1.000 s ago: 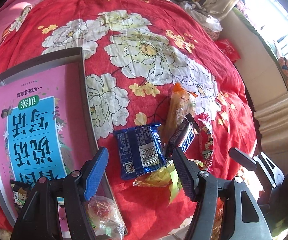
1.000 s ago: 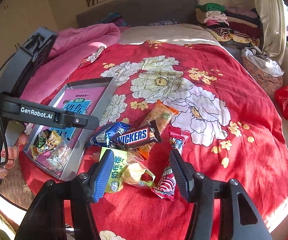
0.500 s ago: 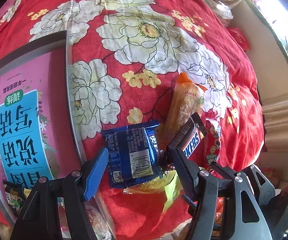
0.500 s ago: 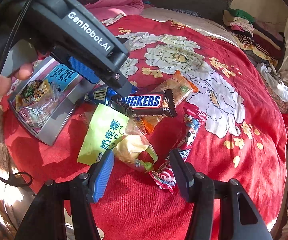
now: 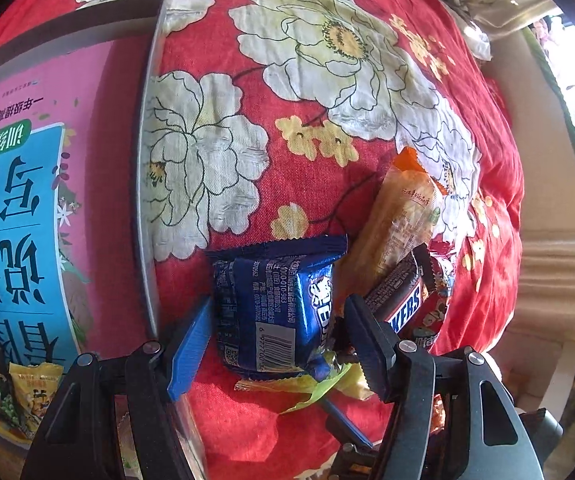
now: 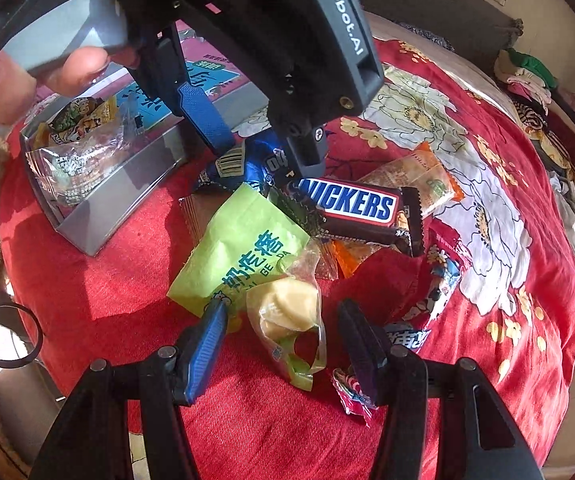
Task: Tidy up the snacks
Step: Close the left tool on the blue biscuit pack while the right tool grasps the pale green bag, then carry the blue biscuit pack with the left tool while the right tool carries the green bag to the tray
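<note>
Our left gripper [image 5: 277, 330] holds its jaws wide astride the blue pack [image 5: 275, 300], pads not pressing; we should close squarely on its middle. Our right gripper [image 6: 281, 340] stands open around the clear candy bag [image 6: 287, 316]. Both lie on the bed [image 5: 327, 80], beside the tray [image 6: 103, 208]. The pack is glossy and crinkled.

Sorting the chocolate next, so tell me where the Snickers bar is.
Right wrist view, centre: the Snickers bar lies on the snack pile, between the blue packet and the orange packet.
</note>
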Action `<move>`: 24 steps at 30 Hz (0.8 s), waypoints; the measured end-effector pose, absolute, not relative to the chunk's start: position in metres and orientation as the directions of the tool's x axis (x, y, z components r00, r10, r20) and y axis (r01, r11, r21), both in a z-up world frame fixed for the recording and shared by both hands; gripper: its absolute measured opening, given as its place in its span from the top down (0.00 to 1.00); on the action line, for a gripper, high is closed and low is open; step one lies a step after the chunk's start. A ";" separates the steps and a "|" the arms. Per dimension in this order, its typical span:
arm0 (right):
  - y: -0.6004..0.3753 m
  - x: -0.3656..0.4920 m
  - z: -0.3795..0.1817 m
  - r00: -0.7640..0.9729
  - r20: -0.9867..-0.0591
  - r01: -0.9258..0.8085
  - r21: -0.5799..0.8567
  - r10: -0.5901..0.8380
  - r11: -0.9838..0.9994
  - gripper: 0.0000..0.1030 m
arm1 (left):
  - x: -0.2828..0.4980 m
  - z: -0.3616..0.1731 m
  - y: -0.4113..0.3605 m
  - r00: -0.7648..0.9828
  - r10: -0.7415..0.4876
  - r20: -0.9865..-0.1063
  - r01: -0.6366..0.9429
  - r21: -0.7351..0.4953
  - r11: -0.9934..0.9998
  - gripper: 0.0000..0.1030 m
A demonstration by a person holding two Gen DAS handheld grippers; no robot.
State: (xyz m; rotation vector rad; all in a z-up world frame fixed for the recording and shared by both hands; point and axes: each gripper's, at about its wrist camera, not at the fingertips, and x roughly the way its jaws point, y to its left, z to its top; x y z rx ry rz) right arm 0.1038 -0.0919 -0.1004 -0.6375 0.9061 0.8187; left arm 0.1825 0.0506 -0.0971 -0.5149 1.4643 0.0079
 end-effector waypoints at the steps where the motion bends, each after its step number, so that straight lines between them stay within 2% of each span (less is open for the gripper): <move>1: -0.092 0.105 -0.101 0.357 -0.868 -0.830 -0.125 0.346 0.543 0.44 | 0.183 -0.098 0.050 0.127 -0.301 -0.945 -0.314 -0.326 0.891 0.34; 3: -0.092 0.110 -0.104 0.333 -0.870 -0.831 -0.088 0.363 0.550 0.45 | 0.183 -0.098 0.049 0.132 -0.293 -0.947 -0.314 -0.320 0.894 0.34; 5: -0.094 0.114 -0.105 0.305 -0.871 -0.832 -0.046 0.386 0.553 0.50 | 0.183 -0.099 0.047 0.134 -0.280 -0.951 -0.306 -0.308 0.901 0.43; 7: -0.096 0.116 -0.105 0.270 -0.868 -0.831 0.008 0.416 0.556 0.63 | 0.183 -0.100 0.047 0.145 -0.279 -0.949 -0.303 -0.311 0.901 0.49; 9: -0.100 0.117 -0.104 0.260 -0.863 -0.822 0.038 0.433 0.569 0.64 | 0.182 -0.099 0.048 0.149 -0.285 -0.947 -0.302 -0.318 0.899 0.52; 10: -0.103 0.120 -0.102 0.252 -0.858 -0.814 0.062 0.447 0.578 0.69 | 0.181 -0.099 0.049 0.153 -0.285 -0.946 -0.300 -0.320 0.899 0.55; 12: -0.112 0.123 -0.097 0.226 -0.844 -0.793 0.130 0.486 0.595 0.69 | 0.179 -0.096 0.051 0.168 -0.293 -0.941 -0.302 -0.332 0.894 0.60; 14: -0.120 0.124 -0.090 0.228 -0.829 -0.779 0.160 0.511 0.607 0.69 | 0.175 -0.092 0.054 0.185 -0.302 -0.935 -0.297 -0.347 0.890 0.73; 15: -0.122 0.124 -0.087 0.228 -0.823 -0.774 0.171 0.520 0.609 0.69 | 0.174 -0.089 0.056 0.194 -0.309 -0.931 -0.294 -0.356 0.887 0.75; 24: -0.133 0.112 -0.059 0.260 -0.766 -0.735 0.238 0.588 0.635 0.69 | 0.152 -0.064 0.070 0.274 -0.353 -0.894 -0.281 -0.426 0.860 0.76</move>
